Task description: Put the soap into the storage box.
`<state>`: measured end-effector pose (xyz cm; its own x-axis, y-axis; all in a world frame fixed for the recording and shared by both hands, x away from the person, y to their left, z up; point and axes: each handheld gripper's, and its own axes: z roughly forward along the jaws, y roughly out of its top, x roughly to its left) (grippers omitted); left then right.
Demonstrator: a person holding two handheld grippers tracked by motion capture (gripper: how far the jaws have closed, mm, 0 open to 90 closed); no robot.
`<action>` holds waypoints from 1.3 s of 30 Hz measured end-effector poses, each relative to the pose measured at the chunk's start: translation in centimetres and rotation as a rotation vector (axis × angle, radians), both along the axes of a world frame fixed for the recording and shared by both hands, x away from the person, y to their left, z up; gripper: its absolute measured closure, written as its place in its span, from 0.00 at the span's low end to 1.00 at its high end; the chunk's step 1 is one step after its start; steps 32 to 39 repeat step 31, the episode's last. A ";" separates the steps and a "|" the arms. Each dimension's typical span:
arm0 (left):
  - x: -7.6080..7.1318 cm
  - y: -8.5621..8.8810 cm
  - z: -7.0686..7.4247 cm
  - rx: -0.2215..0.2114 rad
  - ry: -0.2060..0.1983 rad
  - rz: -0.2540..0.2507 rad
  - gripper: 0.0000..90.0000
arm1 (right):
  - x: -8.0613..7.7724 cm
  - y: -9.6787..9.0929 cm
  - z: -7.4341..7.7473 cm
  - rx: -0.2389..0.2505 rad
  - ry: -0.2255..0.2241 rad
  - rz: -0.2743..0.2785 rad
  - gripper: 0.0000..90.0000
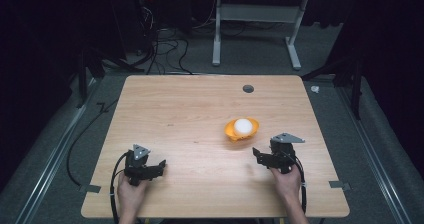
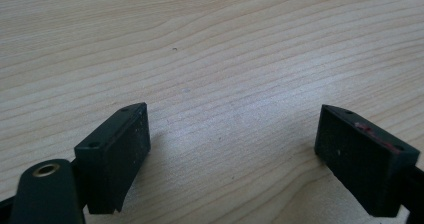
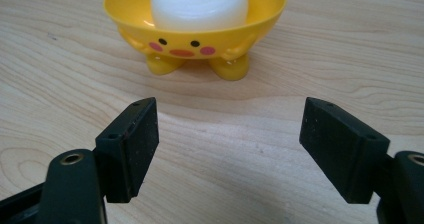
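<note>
A yellow duck-faced bowl [image 1: 233,131] [image 3: 195,26] stands on short feet right of the table's middle, with a white ball [image 1: 243,126] [image 3: 199,4] resting in it. My right gripper [image 1: 259,154] [image 3: 227,144] sits just in front of the bowl, low over the wood, open and holding nothing; the bowl stands a short way beyond its jaws. My left gripper [image 1: 160,165] [image 2: 232,151] is at the front left of the table, open over bare wood, with nothing between its jaws.
The wooden table [image 1: 190,109] has a small grey cap [image 1: 248,88] near its far edge. Beyond the table, a white desk frame [image 1: 255,34] and loose cables [image 1: 165,49] lie on the grey floor. Cables trail from both grippers toward the front edge.
</note>
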<state>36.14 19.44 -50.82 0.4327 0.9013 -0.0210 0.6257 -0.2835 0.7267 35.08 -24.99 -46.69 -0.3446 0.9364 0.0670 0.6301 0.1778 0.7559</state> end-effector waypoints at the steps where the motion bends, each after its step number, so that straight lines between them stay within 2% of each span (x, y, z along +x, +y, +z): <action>1: 0.0 0.0 0.0 0.000 0.000 0.000 0.17 | 0.0 0.1 -0.2 0.000 0.004 0.004 0.27; 20: 0.0 0.0 0.0 0.000 0.000 -0.001 0.17 | 0.0 1.5 -2.4 -0.053 0.034 0.026 0.27; 22: 0.0 0.0 0.0 -0.001 -0.001 -0.001 0.17 | 0.1 1.7 -3.1 -0.071 0.049 0.027 0.27; 24: 0.0 0.0 0.0 -0.002 -0.001 -0.001 0.17 | 0.0 1.9 -3.6 -0.100 0.031 0.026 0.27; 39: 0.0 0.0 0.0 -0.002 -0.002 -0.001 0.17 | 0.0 1.9 -3.6 -0.099 0.031 0.025 0.26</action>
